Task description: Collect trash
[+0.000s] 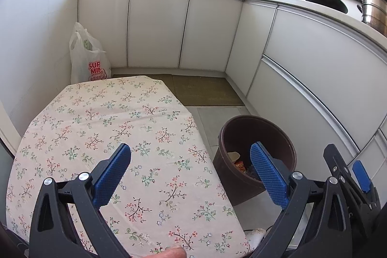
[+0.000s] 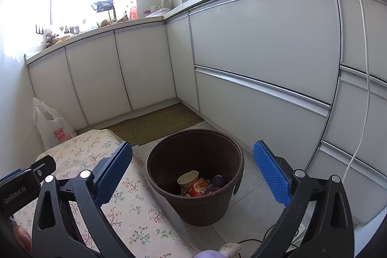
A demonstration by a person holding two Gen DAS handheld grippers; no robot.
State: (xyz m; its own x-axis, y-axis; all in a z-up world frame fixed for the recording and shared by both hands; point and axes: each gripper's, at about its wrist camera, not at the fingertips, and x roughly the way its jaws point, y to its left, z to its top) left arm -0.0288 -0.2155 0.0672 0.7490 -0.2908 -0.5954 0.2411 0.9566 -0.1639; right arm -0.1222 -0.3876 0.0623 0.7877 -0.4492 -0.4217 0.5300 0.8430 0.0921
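The left gripper hangs over the floral tablecloth with its blue pads spread wide and nothing between them. The right gripper is likewise spread and empty, poised above and just in front of the brown trash bin, which stands on the tiled floor just beside the table's edge.

The trash itself already lies at the bottom of the bin: a paper cup, a red-and-orange snack wrapper and something dark beside them, possibly a crumpled bag, though the shadow there makes it hard to say. The cloth shows no litter in either view, so the collecting looks close to done, or a further piece lies out of sight.

The risks from here come mostly from the surroundings. The bin sits tight against the overhanging cloth, so a gripper swinging low between them could snag the fabric and drag it, or knock the bin's rim and tip it, spilling what was gathered. A white cable hangs down the cabinet front on the right and trails toward the floor behind the right gripper; a wide sweep that way could catch it. The white supermarket bag by the far wall is well apart and looks soft and full; a pinch on its thin handles might tear them.
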